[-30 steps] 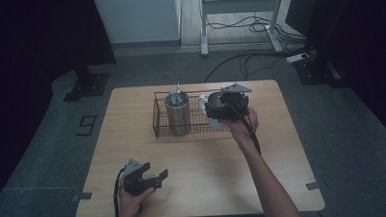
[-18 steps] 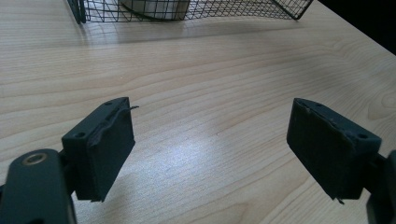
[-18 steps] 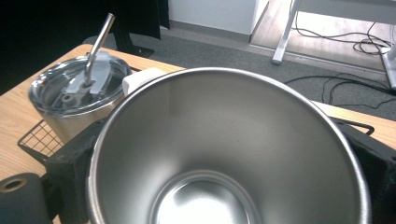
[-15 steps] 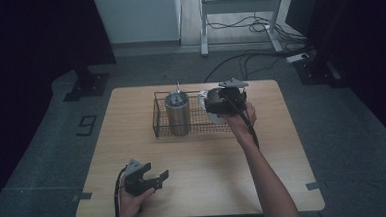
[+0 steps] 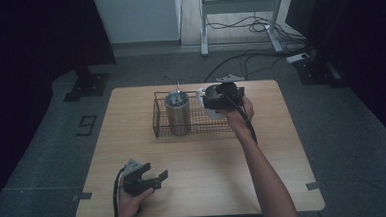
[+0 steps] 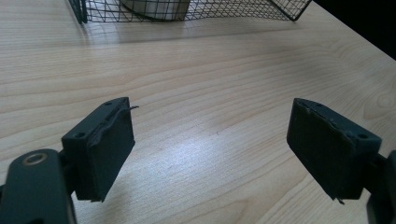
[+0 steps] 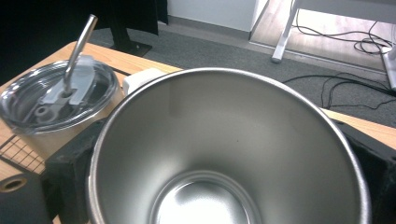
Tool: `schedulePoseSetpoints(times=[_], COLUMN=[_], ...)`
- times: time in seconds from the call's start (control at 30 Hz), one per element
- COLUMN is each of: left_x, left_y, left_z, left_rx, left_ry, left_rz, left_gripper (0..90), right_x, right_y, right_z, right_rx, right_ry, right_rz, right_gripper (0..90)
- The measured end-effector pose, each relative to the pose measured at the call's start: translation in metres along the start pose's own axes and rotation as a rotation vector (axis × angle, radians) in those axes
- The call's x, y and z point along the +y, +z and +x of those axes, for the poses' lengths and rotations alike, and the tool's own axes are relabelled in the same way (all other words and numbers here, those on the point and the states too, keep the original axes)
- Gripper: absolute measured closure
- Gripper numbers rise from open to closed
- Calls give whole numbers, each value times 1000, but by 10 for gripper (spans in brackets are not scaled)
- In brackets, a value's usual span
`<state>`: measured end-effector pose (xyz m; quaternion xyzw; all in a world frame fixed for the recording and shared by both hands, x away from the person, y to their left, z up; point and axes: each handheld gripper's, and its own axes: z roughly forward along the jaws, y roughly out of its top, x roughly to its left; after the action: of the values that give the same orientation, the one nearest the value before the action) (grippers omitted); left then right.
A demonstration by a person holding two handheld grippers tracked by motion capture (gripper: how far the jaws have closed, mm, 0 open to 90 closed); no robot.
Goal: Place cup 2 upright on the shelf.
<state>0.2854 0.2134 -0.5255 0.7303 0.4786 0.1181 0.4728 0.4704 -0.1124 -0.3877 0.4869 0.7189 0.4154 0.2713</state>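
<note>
Right tongs (image 7: 205, 186) clamped on open steel cup (image 7: 224, 149), held over black wire basket (image 5: 157, 115) — lidded steel tumbler with straw (image 7: 58, 105) just beside; a swing could clip it. Left tongs (image 6: 210, 154) apart, idle on surface (image 6: 210, 70).

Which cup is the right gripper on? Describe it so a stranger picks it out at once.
On the wooden table stands a wire basket with a lidded steel tumbler at its left end. At its right end the right gripper clamps a second steel cup. Unlike its neighbour it has no lid or straw, its shiny inside bare.
</note>
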Motion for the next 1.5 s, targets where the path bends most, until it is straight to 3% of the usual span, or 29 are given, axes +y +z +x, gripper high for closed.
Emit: schedulePoseSetpoints(times=[0.87, 1.5], left_x=[1, 2], left_y=[-2, -2], left_z=[0, -5], left_rx=[1, -12], left_ry=[5, 17], left_rz=[1, 4], left_gripper=[152, 151], right_x=[2, -21], right_y=[39, 68], right_z=[-15, -21], right_rx=[-21, -56], right_ry=[14, 21], right_rz=[33, 95], right_gripper=[58, 57])
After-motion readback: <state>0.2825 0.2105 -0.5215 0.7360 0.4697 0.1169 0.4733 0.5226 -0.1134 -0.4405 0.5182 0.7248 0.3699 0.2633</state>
